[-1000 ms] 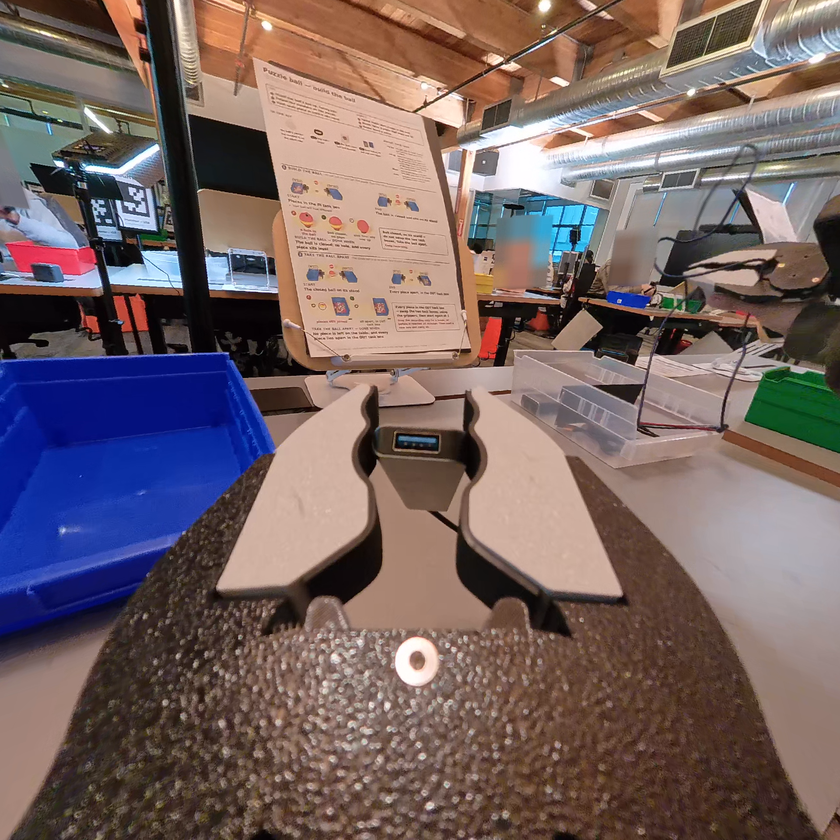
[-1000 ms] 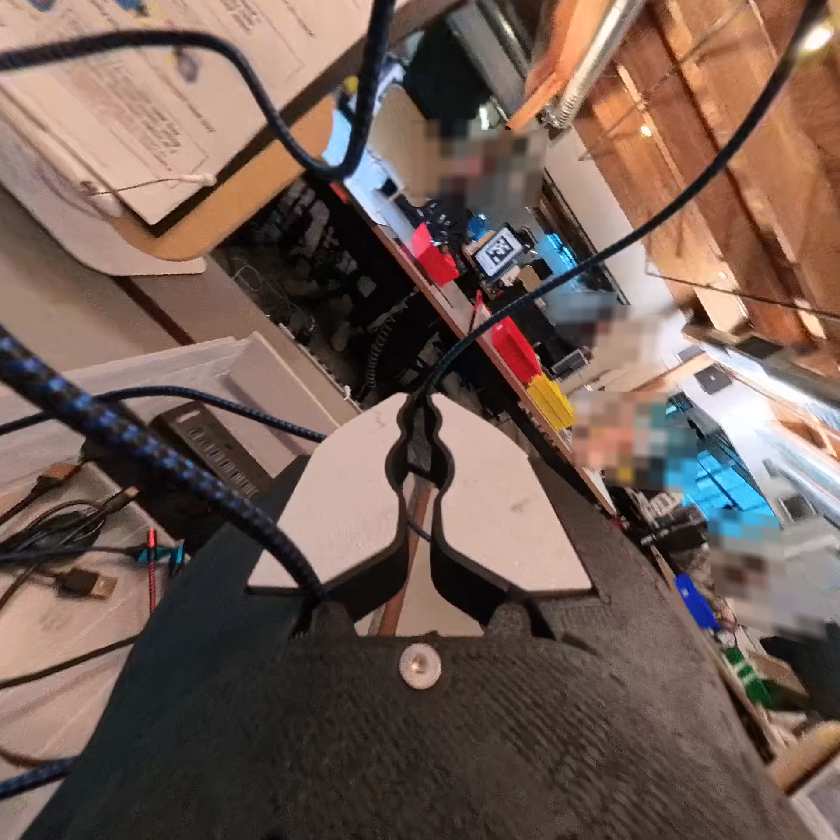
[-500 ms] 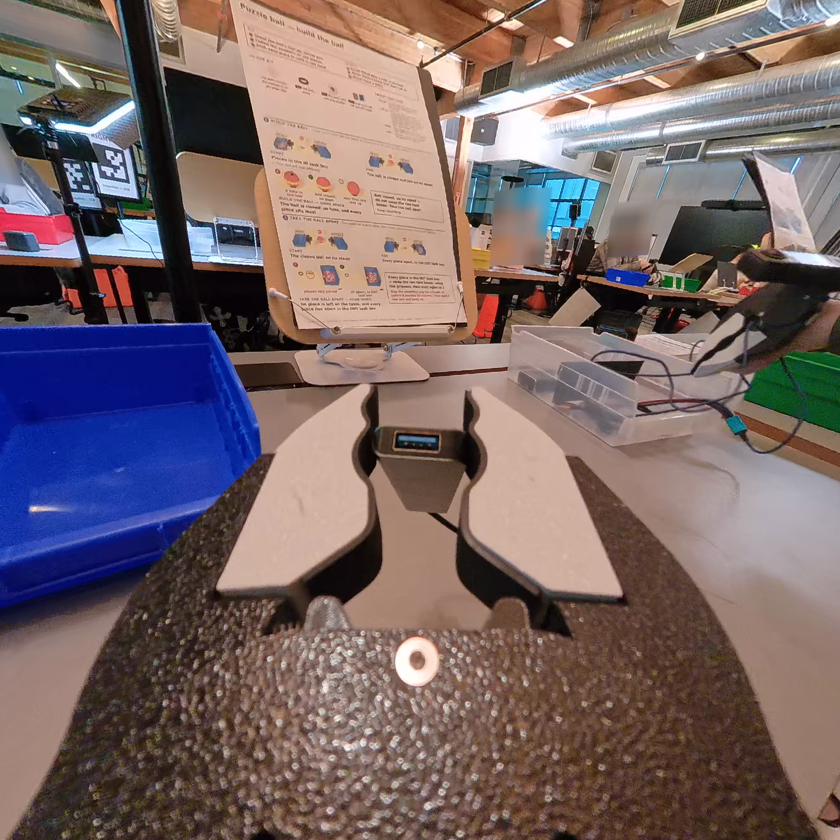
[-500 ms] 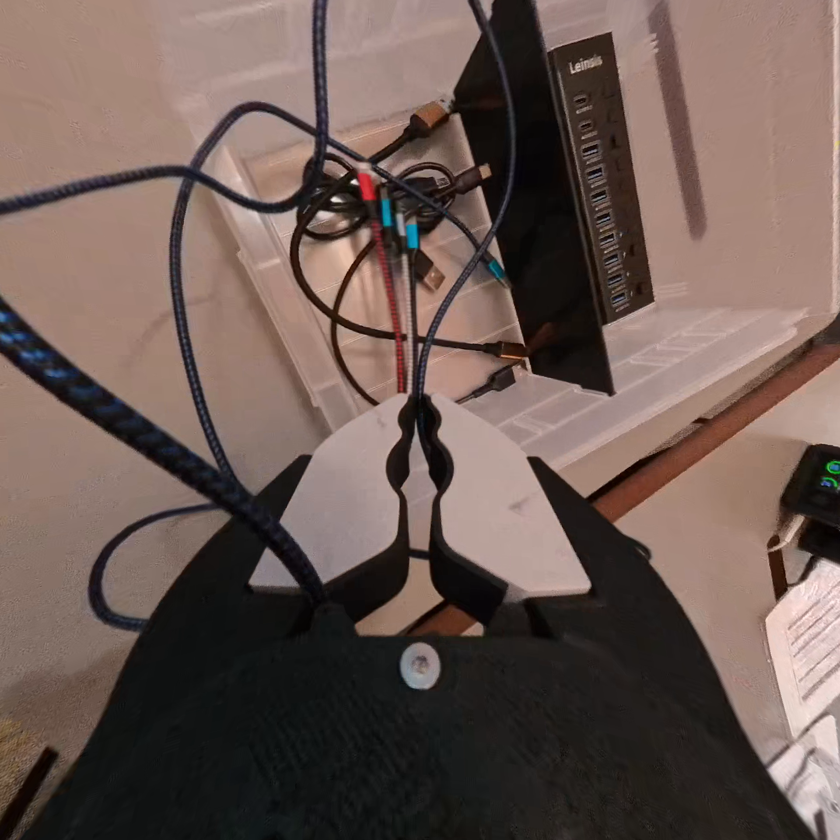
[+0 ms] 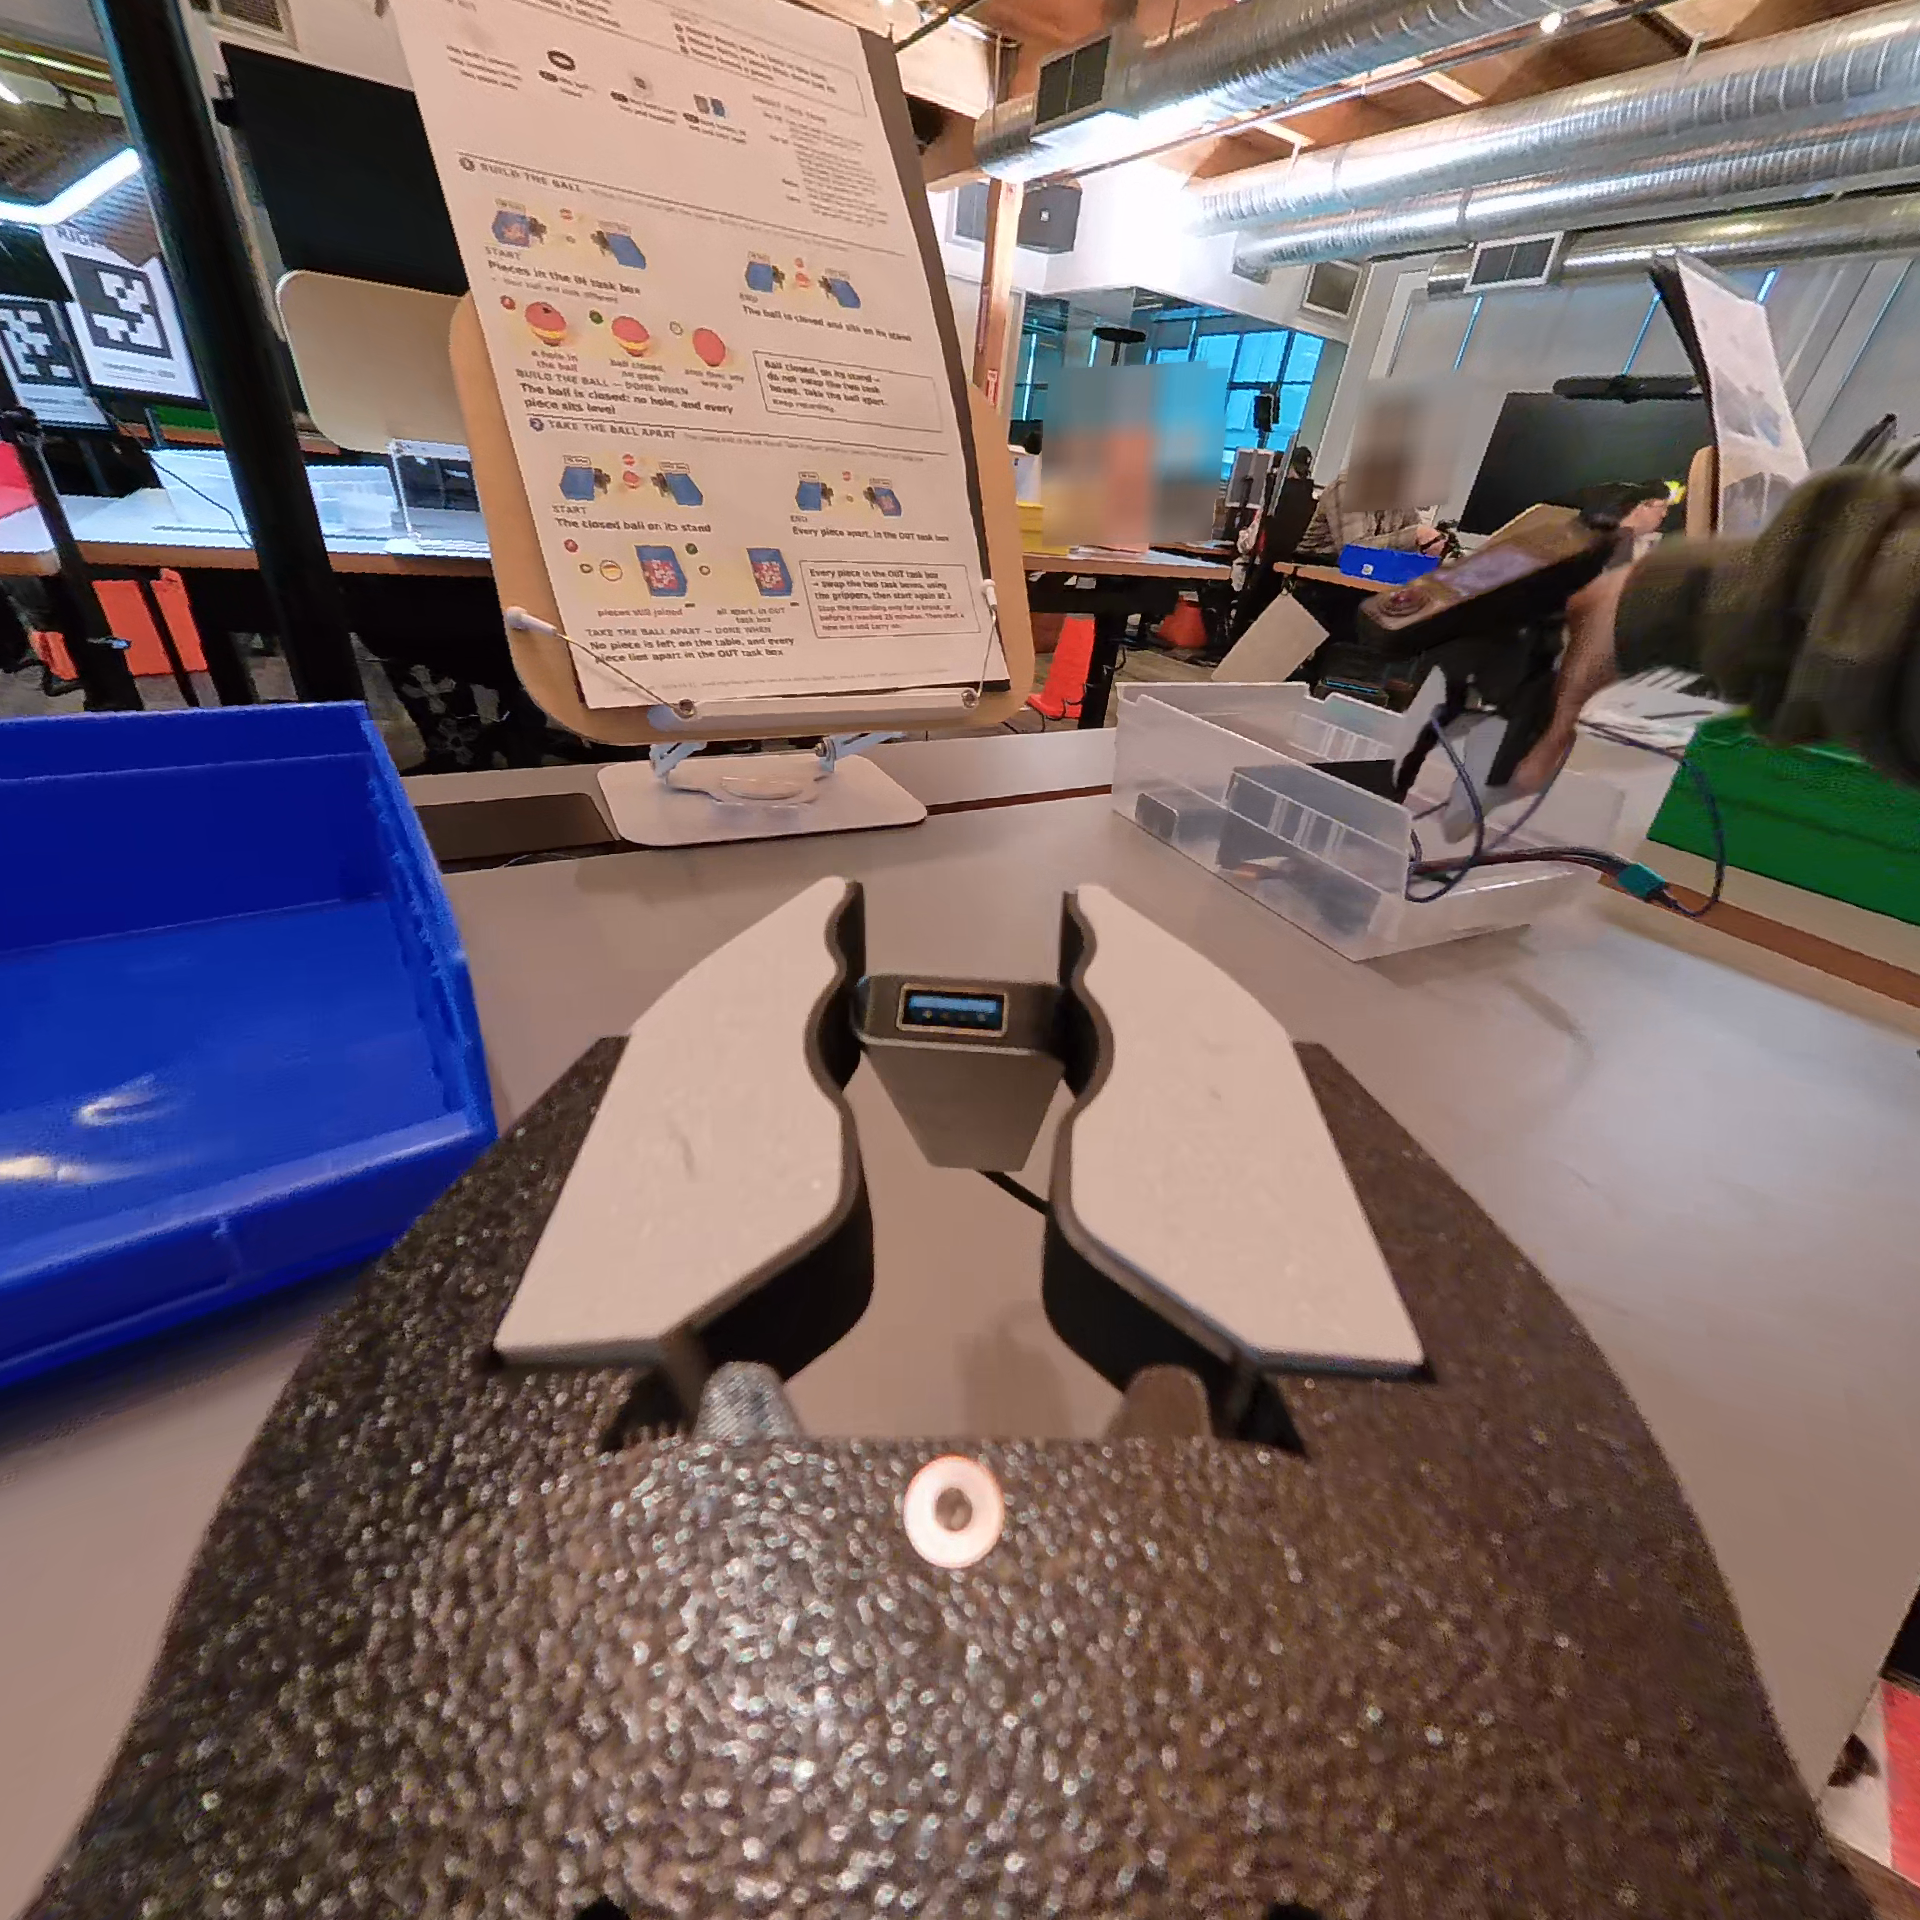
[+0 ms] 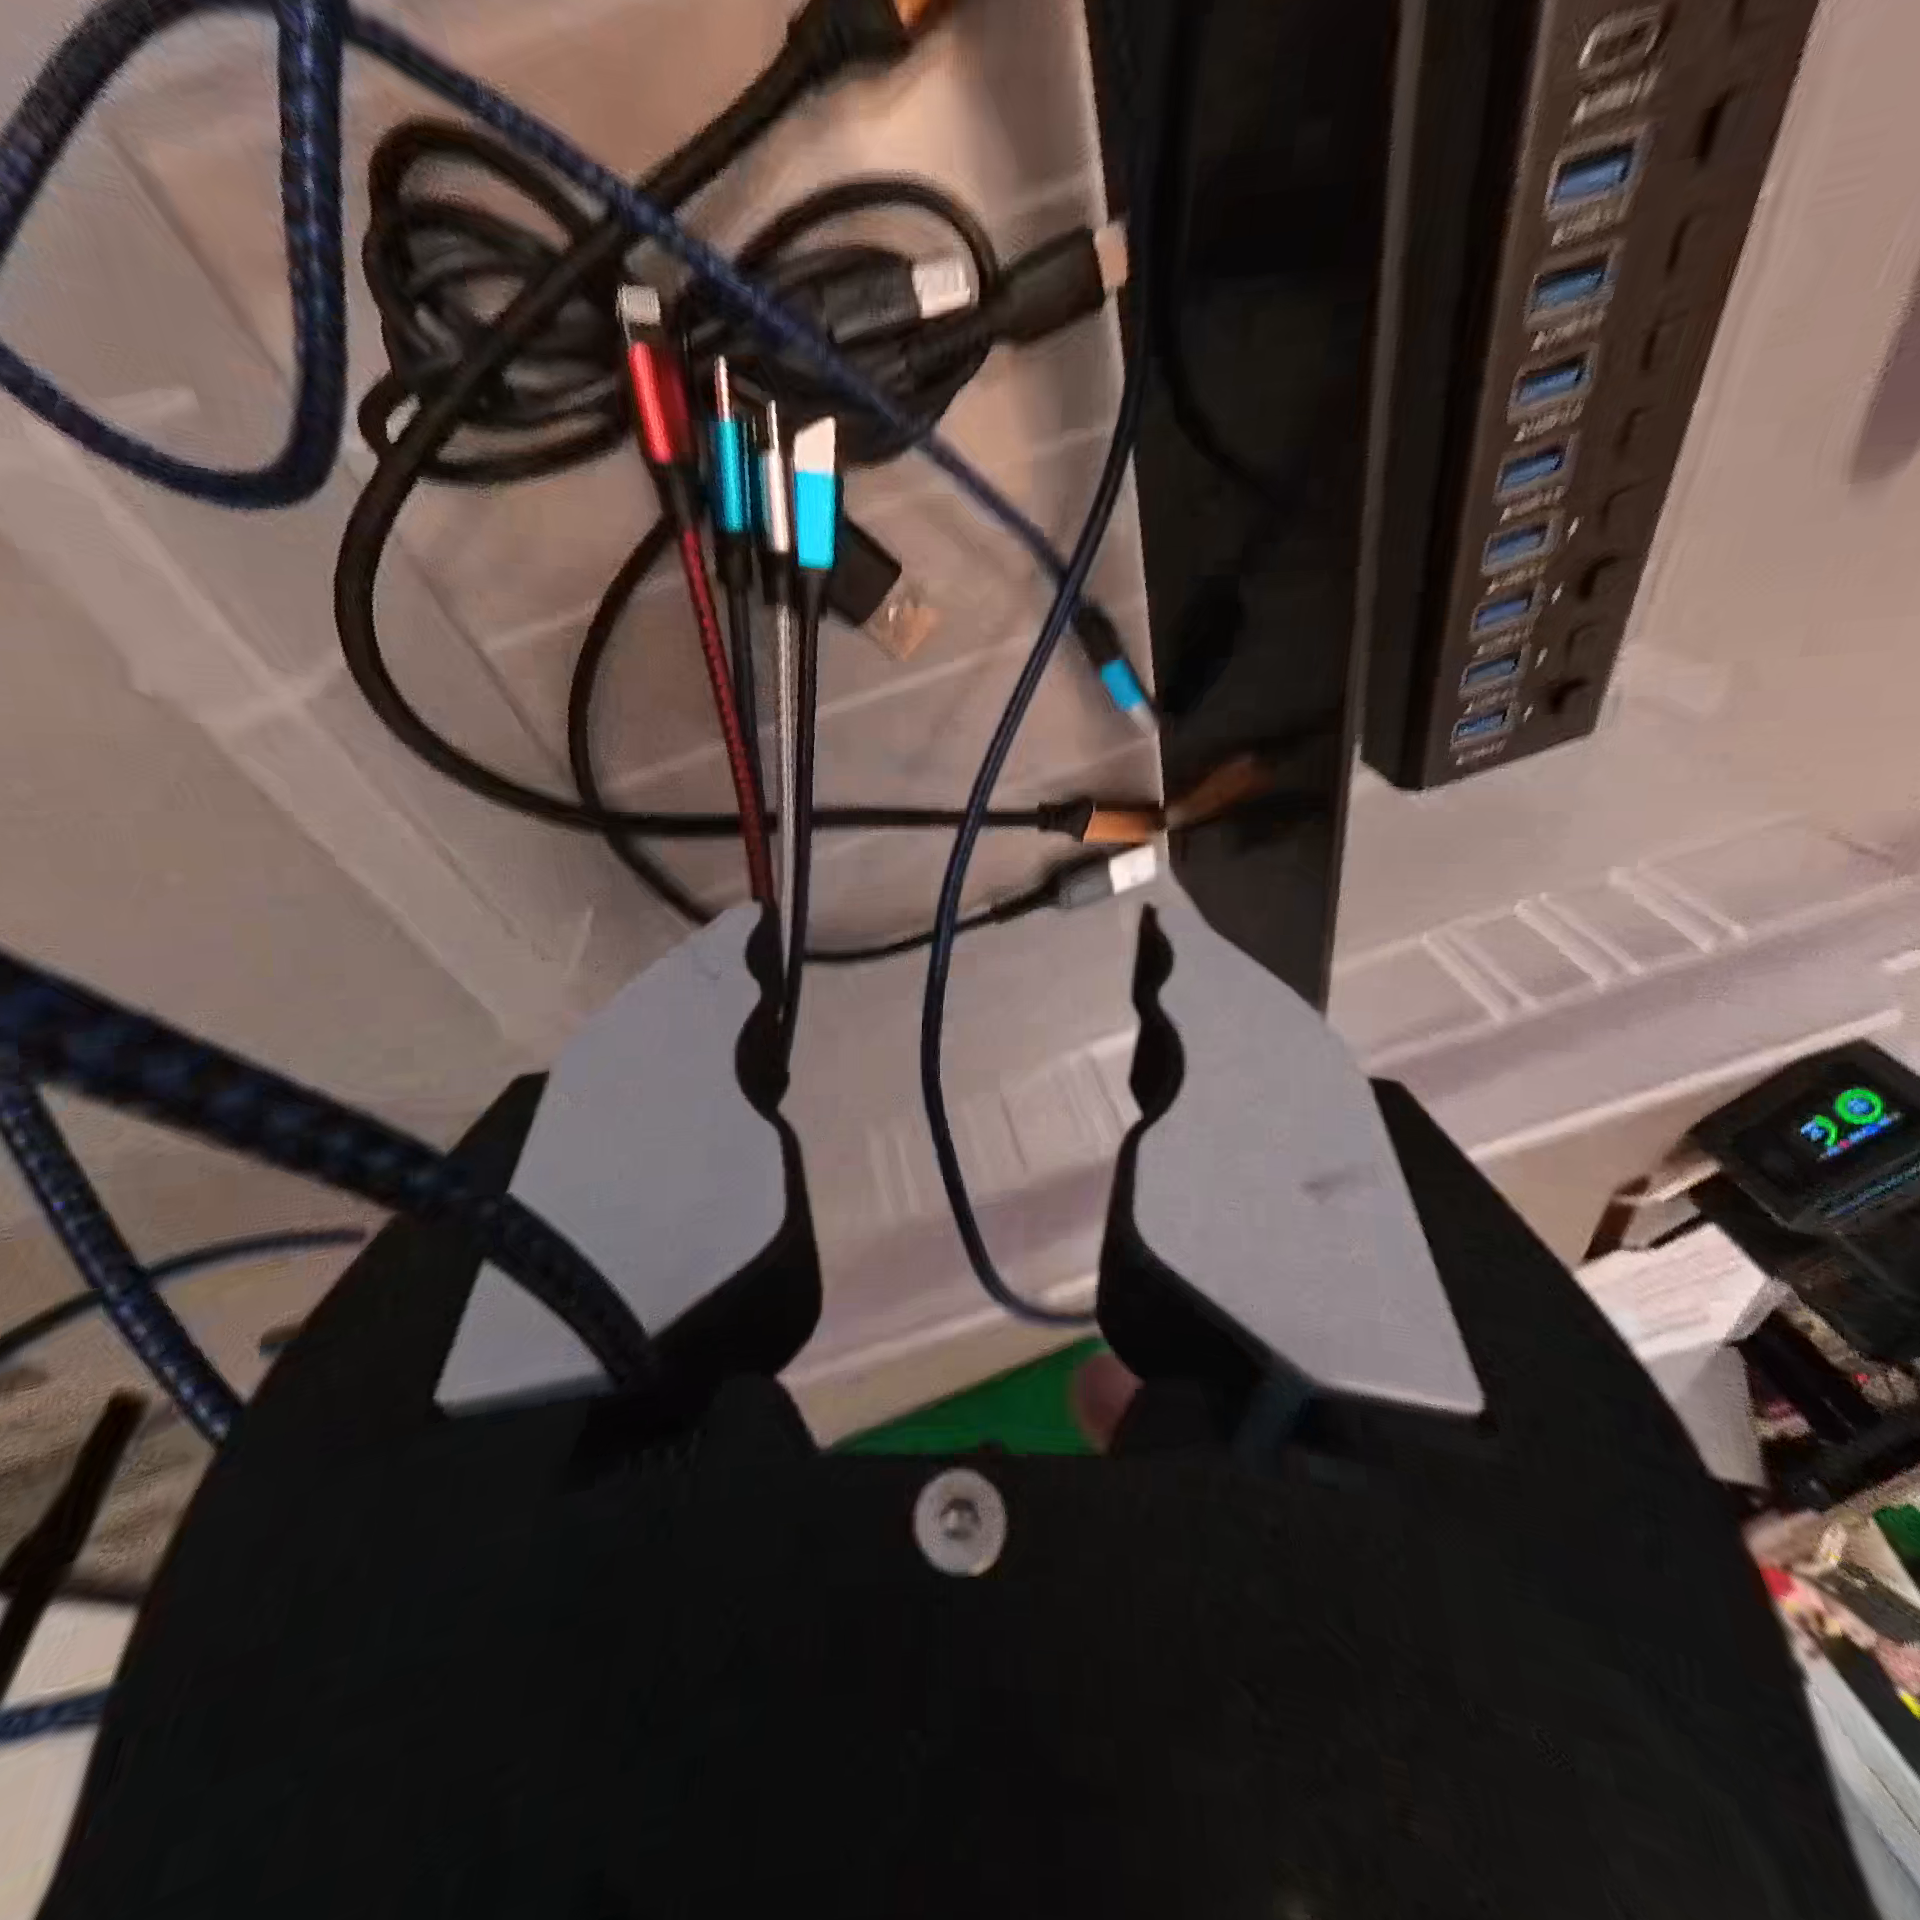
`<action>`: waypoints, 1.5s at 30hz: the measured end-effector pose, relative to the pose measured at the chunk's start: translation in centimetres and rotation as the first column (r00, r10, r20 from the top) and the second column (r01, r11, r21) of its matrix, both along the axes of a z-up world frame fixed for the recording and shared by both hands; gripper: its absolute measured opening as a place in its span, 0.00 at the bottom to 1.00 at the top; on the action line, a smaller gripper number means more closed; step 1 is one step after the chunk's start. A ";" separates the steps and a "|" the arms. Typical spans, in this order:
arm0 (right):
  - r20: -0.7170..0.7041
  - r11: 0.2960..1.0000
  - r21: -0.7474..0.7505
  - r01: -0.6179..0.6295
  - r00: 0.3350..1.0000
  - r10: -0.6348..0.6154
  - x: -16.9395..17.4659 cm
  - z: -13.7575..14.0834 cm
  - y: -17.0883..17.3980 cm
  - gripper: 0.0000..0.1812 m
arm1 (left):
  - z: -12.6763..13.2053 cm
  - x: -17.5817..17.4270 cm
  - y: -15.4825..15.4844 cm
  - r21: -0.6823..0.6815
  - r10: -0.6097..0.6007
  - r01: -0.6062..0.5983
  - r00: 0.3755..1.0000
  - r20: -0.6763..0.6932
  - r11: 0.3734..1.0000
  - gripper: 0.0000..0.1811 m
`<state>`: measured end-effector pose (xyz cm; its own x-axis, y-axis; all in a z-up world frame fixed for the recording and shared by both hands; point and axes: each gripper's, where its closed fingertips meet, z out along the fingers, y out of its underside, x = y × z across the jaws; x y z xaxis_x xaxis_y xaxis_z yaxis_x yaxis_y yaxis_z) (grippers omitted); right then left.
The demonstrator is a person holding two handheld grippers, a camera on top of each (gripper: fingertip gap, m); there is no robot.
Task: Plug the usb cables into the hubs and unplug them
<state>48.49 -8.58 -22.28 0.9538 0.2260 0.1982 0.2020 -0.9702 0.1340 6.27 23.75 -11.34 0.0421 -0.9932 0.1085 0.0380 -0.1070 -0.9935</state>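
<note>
Gripping a small grey hub with one blue port facing forward, left gripper jaws are clenched on it above the worktop. Right gripper jaws are spread over the clear tray; multi-colour cable ends dangle at 11 o'clock, black multi-port hub at 1 o'clock, lettering blurred

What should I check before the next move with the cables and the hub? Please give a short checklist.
1. Left gripper shut on small hub: ok.
2. Small hub's port free and facing forward: ok.
3. Right gripper holding a plug: not ok, it is open.
4. Thin blue cable clear of the fingers: not ok, it runs between them.
5. Cables in the clear tray untangled: not ok.
6. Which plug fits the port: cannot tell.
</note>
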 end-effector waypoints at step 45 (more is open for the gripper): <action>-0.590 0.853 0.443 0.277 0.806 0.046 -3.8 14.6 8.3 0.51 | -2.0 1.3 -2.1 -0.066 -0.153 0.150 0.988 -0.034 0.986 0.19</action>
<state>44.70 -0.24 -7.71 0.9348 0.1330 -0.3292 -0.0353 -0.8877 -0.4591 7.61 21.66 -13.39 -0.1030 -0.9797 0.1722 -0.0219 -0.1708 -0.9851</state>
